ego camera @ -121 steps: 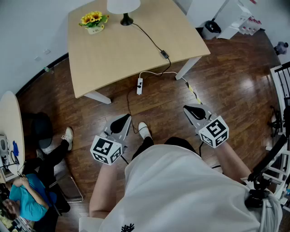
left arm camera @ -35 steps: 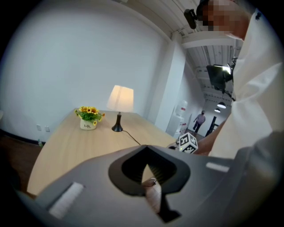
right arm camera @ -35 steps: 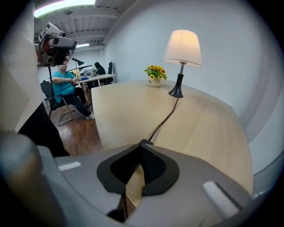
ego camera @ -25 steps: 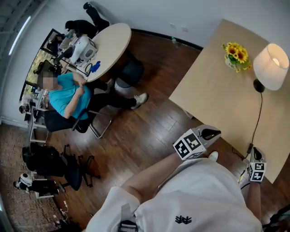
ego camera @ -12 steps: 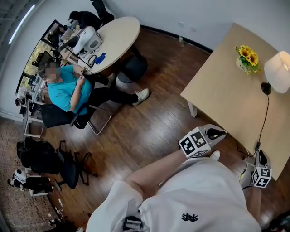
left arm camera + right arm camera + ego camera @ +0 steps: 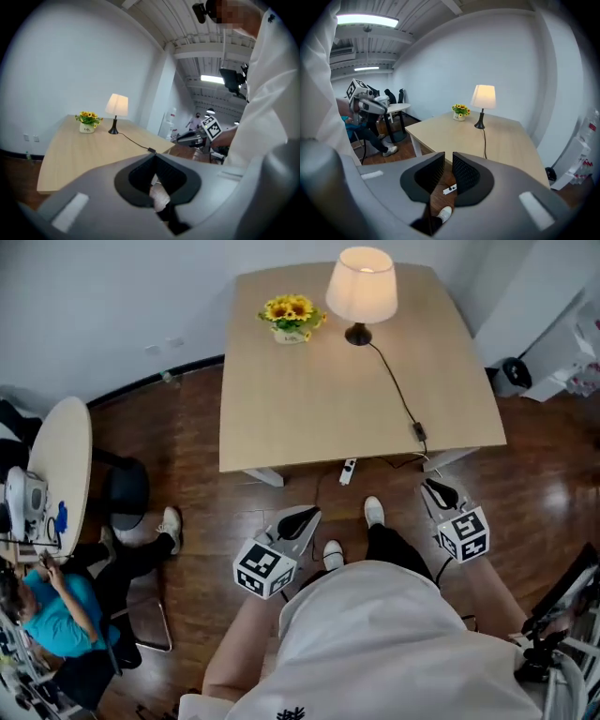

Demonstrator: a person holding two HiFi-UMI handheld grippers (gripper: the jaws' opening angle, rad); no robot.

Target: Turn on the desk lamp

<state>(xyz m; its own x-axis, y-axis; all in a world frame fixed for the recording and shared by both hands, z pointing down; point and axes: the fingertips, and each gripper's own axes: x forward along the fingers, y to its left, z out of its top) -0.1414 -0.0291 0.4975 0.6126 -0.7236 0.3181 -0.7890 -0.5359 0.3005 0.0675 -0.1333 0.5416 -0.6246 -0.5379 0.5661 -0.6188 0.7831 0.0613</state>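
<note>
Desk lamp [image 6: 361,287] is glowing at top centre of the head view, standing on the table [image 6: 309,409] beside the flower pot [image 6: 292,315]. Its cord is running down to the switch [image 6: 418,432] near the table's lower right edge. Left gripper [image 6: 305,517] is hovering low centre over the floor, jaws meeting at the tips, gripping nothing. Right gripper [image 6: 435,489] is hovering lower right, jaws a narrow slit apart, holding nothing.
</note>
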